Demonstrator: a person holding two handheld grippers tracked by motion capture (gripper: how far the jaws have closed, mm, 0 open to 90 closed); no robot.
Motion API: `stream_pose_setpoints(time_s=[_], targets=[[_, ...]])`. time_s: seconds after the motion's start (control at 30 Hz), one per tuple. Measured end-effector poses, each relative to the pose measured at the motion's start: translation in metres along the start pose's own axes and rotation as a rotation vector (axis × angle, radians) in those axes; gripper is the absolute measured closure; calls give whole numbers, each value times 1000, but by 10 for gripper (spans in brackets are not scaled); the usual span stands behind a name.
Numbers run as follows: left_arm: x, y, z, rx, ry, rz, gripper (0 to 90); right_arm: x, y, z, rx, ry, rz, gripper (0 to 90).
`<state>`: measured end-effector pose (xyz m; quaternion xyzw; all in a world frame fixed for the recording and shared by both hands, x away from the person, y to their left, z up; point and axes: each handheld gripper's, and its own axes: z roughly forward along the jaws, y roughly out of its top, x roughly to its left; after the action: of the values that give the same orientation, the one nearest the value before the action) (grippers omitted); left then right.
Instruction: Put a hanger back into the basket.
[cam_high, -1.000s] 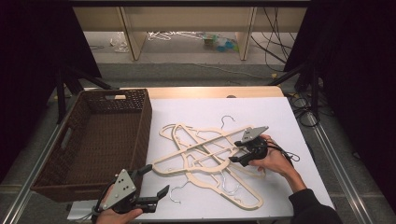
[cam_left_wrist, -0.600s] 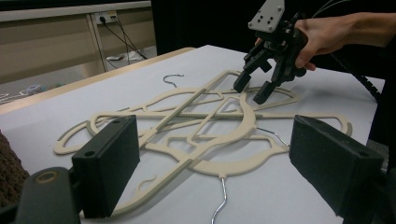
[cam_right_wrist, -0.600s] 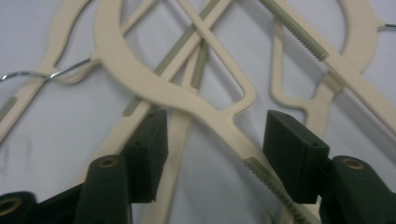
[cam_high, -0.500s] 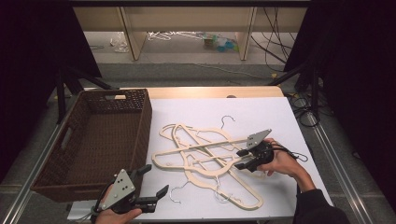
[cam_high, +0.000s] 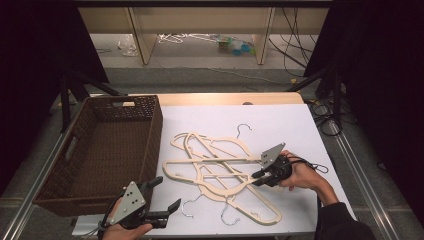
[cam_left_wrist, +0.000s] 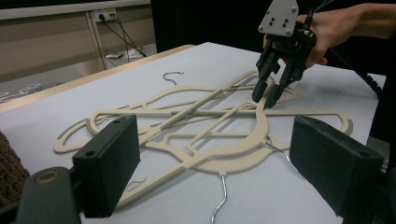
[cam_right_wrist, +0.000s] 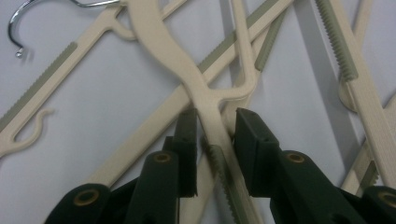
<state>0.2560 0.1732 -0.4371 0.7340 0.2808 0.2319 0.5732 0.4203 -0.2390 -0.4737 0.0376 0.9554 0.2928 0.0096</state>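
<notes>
High view, scene: cream plastic hangers (cam_high: 220, 172) are lying in a tangled pile on the white table (cam_high: 300, 125), beside a brown wicker basket (cam_high: 100, 150).
Right gripper (cam_high: 256, 176): its jaws have just been closing around a thin arm of the top hanger (cam_right_wrist: 205, 100); in the right gripper view the arm is sitting between the pads, and I cannot tell whether both are pressing on it yet.
Left gripper (cam_high: 167, 192): it is hovering at the near table edge with its jaws spread wide, gripping nothing.
Weight: the hanger is looking light, a one-handed lift by my judgement.
Stiffness: the thin arms are probably flexing a little under load.
Surface: smooth plastic is likely slipping; the ribbed grey strips (cam_right_wrist: 338, 42) are offering better bite.
Hold point: gripping near the forked junction, where the arm is thickening, seems safest.
Risk: steel hooks (cam_left_wrist: 219, 200) and crossed arms are interlocking, so neighbours may be dragging along.
</notes>
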Motion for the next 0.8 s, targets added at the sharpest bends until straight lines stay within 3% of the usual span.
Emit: stream_pose_setpoints(time_s=[0.23, 0.33, 0.4, 0.5, 0.57, 0.67, 0.73, 0.8], targets=[[1, 0, 0, -3, 1, 5, 162, 11, 13, -5, 73, 12, -116, 774], [-1, -1, 0, 3, -2, 1, 162, 14, 14, -5, 84, 10, -128, 779], [0, 0, 0, 0, 0, 5, 162, 15, 15, -4, 78, 34, -141, 782], [-1, -1, 1, 4, -1, 9, 162, 19, 16, 1, 121, 23, -149, 779], [-2, -1, 1, 8, -2, -2, 162, 21, 17, 1, 123, 8, -149, 778], [-1, -1, 2, 12, -6, 28, 162, 21, 15, 1, 118, 9, -161, 781], [-2, -2, 3, 19, -5, 22, 162, 22, 15, 0, 122, -2, -162, 786], [-2, -2, 5, 22, -8, 23, 163, 21, 15, 0, 105, 19, -176, 790]])
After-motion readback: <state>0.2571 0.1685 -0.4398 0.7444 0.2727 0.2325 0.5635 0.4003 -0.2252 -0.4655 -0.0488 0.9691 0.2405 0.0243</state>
